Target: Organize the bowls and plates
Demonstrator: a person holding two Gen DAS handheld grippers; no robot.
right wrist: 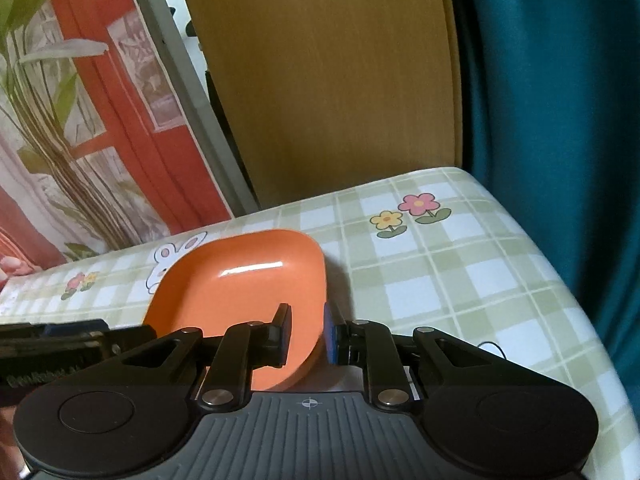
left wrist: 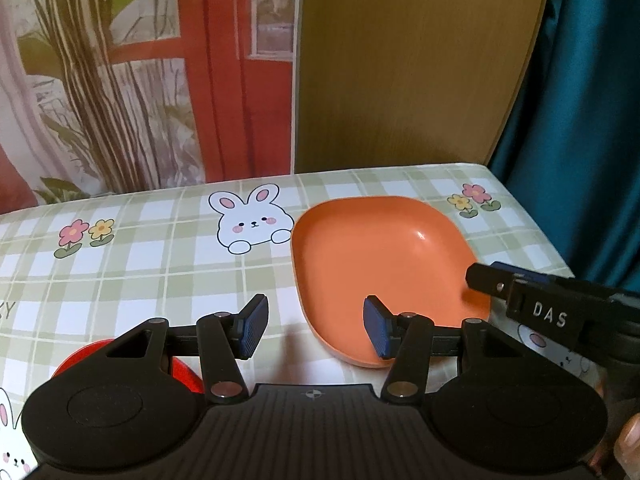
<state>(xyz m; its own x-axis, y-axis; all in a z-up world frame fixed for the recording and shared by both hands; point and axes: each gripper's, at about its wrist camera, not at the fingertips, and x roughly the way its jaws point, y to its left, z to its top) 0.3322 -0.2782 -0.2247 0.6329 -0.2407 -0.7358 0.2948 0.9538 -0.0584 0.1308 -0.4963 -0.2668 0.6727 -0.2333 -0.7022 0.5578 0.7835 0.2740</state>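
**Step in hand: grasping the orange plate at its near rim**

The orange plate (right wrist: 240,280) lies on the checked tablecloth (right wrist: 460,280), near the table's far edge. My right gripper (right wrist: 307,334) straddles its near rim, jaws narrowed but not visibly clamped. My left gripper (left wrist: 316,330) hovers with jaws apart, above a red dish (left wrist: 76,358). Next, I judge: close fully, then lift level toward the red dish.

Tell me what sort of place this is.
Probably a home dining or living corner: a table under a bunny-and-flower checked cloth, an orange plate on it, a wooden chair back and teal curtain behind. The right hand-held gripper straddles the plate's rim.
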